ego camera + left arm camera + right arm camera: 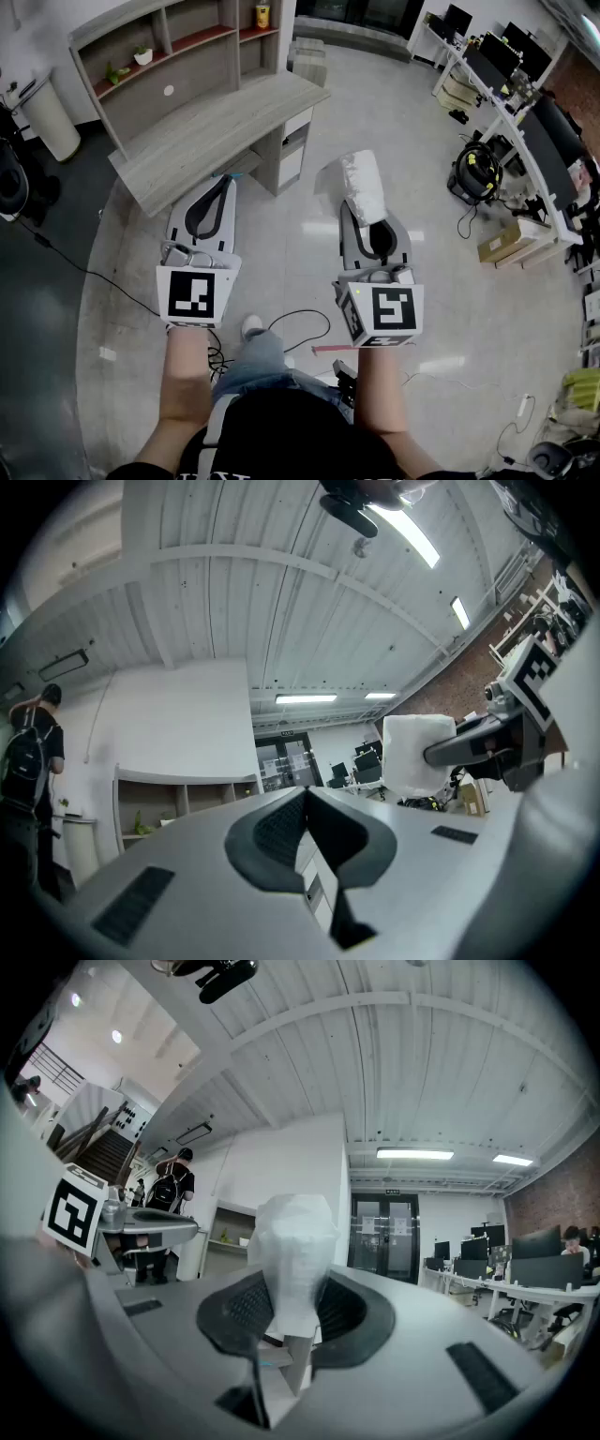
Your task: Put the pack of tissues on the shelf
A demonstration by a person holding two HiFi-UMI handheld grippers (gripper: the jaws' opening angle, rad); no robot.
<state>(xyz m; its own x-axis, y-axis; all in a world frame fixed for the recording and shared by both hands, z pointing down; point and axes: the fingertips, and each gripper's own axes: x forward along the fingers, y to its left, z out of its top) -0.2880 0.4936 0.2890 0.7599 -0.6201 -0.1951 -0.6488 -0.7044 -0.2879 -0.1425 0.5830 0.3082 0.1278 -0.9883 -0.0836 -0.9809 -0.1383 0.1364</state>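
**Bright, even light; strong fisheye warp**

Lit from ceiling strip lights (414, 1154) above and behind the pack of tissues (295, 1251) in the right gripper view; pack soft and out of focus up close. Pale glare patches on the glossy floor (417, 234) right of the pack in the head view, shadows faint. Black vignetted corners, bowed ceiling lines in both gripper views.

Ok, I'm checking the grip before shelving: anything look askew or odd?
The pack of tissues is gripped by one end in the right gripper's jaws, squeezed narrow there, the rest jutting forward. Nothing else odd.
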